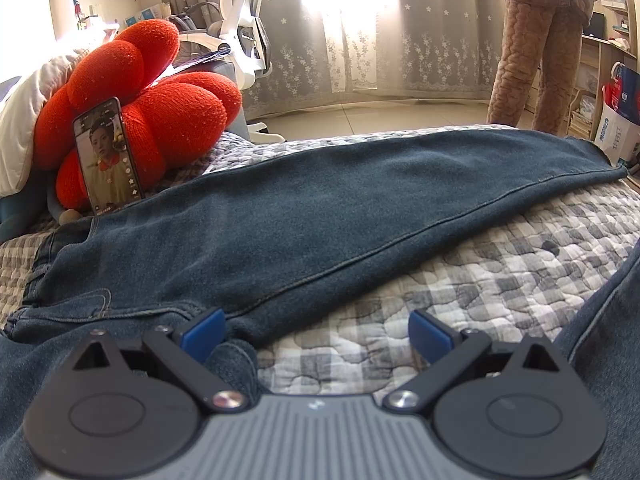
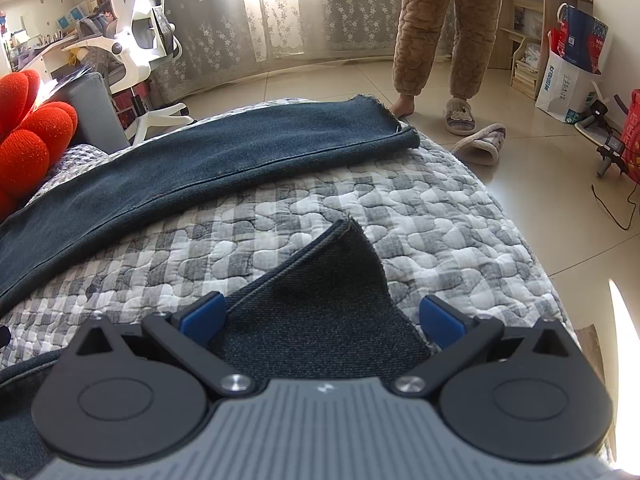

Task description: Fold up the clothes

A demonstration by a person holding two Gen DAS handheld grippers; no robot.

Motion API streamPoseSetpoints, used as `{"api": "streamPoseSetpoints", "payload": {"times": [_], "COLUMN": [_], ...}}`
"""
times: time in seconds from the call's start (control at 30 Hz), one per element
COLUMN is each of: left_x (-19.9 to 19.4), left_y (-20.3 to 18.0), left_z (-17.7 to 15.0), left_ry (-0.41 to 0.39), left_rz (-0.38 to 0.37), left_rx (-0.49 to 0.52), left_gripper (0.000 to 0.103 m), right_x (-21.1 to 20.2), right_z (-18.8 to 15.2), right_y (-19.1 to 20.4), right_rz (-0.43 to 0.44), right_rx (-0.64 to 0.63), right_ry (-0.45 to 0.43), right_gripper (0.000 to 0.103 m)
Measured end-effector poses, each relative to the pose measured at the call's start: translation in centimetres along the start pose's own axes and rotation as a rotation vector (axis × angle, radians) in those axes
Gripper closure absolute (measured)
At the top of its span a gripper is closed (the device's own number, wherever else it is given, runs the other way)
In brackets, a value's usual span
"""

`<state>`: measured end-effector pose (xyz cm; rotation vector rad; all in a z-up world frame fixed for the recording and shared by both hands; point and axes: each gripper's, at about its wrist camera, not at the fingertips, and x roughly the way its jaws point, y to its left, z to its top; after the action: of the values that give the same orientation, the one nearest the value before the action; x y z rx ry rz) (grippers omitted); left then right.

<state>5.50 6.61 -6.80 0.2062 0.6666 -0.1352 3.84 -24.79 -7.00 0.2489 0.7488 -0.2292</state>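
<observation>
Dark blue jeans lie spread on a grey checked quilt, one leg stretching to the far right. My left gripper is open, low over the crotch area, its left blue pad beside a denim fold. In the right wrist view the far leg lies flat to the bed's edge. The near leg's hem lies between the wide-open jaws of my right gripper, which do not press on it.
A red knotted cushion with a phone leaning on it sits at the far left. A person in brown pyjamas stands past the bed. A white office chair, slippers and bags are on the floor.
</observation>
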Motion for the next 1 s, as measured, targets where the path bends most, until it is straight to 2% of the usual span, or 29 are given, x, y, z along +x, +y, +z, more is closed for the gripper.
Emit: {"api": "streamPoseSetpoints", "payload": {"times": [0.13, 0.2, 0.27, 0.3, 0.33, 0.43, 1.0], "left_x": [0.0, 0.0, 0.0, 0.0, 0.0, 0.1, 0.1], "left_y": [0.0, 0.1, 0.1, 0.2, 0.2, 0.1, -0.1], "left_z": [-0.1, -0.1, -0.1, -0.1, -0.1, -0.1, -0.1], "left_ry": [-0.005, -0.006, -0.008, -0.008, -0.008, -0.006, -0.005], "left_rz": [0.000, -0.001, -0.005, -0.007, -0.008, -0.004, 0.006], "left_rx": [0.000, 0.000, 0.000, 0.000, -0.001, 0.004, 0.012], "left_gripper": [0.004, 0.004, 0.004, 0.004, 0.004, 0.003, 0.003], "right_x": [0.0, 0.0, 0.7, 1.8, 2.3, 2.0, 1.1], "right_z": [0.9, 1.8, 2.4, 2.5, 2.3, 0.9, 0.3], "right_y": [0.6, 1.6, 2.2, 2.3, 2.0, 1.0, 1.1], "right_rz": [-0.026, -0.076, -0.092, -0.091, -0.082, -0.043, -0.029], "right_rx": [-0.028, -0.074, -0.124, -0.140, -0.115, -0.028, -0.043], "right_ry": [0.027, 0.016, 0.001, 0.040, 0.047, -0.007, -0.022], "right_gripper": [0.000, 0.000, 0.000, 0.000, 0.000, 0.000, 0.000]}}
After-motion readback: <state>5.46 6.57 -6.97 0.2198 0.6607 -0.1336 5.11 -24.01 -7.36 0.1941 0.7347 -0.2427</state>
